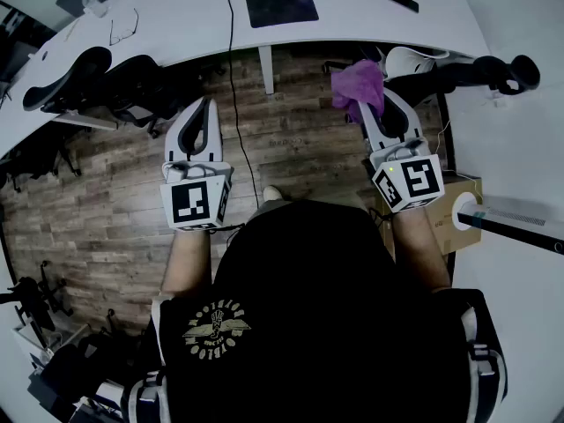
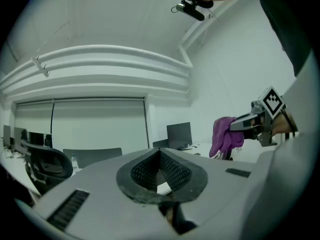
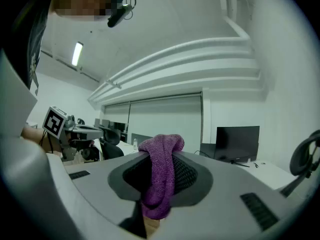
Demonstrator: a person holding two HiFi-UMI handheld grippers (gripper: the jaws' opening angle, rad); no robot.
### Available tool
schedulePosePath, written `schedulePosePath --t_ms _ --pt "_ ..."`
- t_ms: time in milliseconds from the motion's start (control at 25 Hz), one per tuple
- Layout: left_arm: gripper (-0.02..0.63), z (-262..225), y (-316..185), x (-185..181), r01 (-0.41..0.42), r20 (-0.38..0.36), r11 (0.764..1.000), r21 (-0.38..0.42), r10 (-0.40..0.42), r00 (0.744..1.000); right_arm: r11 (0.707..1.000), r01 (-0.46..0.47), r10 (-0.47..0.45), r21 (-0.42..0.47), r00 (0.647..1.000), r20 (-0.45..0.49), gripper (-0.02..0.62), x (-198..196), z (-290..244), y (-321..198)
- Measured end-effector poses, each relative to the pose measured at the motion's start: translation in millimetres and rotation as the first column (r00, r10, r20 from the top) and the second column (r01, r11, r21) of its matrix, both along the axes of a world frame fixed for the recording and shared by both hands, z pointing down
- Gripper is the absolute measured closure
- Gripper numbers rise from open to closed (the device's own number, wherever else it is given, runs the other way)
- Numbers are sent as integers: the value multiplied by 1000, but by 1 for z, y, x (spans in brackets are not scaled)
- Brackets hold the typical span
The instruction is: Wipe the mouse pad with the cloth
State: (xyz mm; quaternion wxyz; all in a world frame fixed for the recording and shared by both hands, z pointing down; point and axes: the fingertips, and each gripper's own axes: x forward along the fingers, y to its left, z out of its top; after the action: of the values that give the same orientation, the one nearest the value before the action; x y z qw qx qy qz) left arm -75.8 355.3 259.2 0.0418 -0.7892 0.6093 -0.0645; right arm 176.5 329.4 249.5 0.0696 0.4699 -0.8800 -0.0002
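Gripping the purple cloth (image 1: 358,85) tight in the right tongs (image 1: 364,106), raised ready for wiping. Holding the left tongs (image 1: 208,106) pressed together on nothing, out of the way. Facing the dark mouse pad (image 1: 281,5) on the white bench (image 1: 176,25), well apart, probably unwiped.

The cloth (image 1: 358,85) was purple, a knitted violet-magenta. The mouse pad (image 1: 281,6) was near-black with a faint violet cast, on a white table (image 1: 176,16). The left claw (image 1: 208,104) and right claw (image 1: 370,104) were pale grey with black meshed pads; their cubes bore black-and-white square markers. The floor (image 1: 291,139) showed brown wood planks, and the chairs (image 1: 132,82) were black.
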Motion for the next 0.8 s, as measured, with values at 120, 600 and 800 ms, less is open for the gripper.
schedulePosePath --t_ms 120,600,800 --pt "604 5 -5 -1 -10 -16 1000 -4 10 1000 1000 -9 9 7 1000 -6 508 -4 1 -2" --pt "604 11 -37 -12 27 -40 1000 -10 -27 999 999 -46 46 9 999 23 505 14 8 -34" --pt "604 17 -68 -12 50 -50 999 -17 -51 997 1000 -19 19 -11 1000 10 505 17 21 -68"
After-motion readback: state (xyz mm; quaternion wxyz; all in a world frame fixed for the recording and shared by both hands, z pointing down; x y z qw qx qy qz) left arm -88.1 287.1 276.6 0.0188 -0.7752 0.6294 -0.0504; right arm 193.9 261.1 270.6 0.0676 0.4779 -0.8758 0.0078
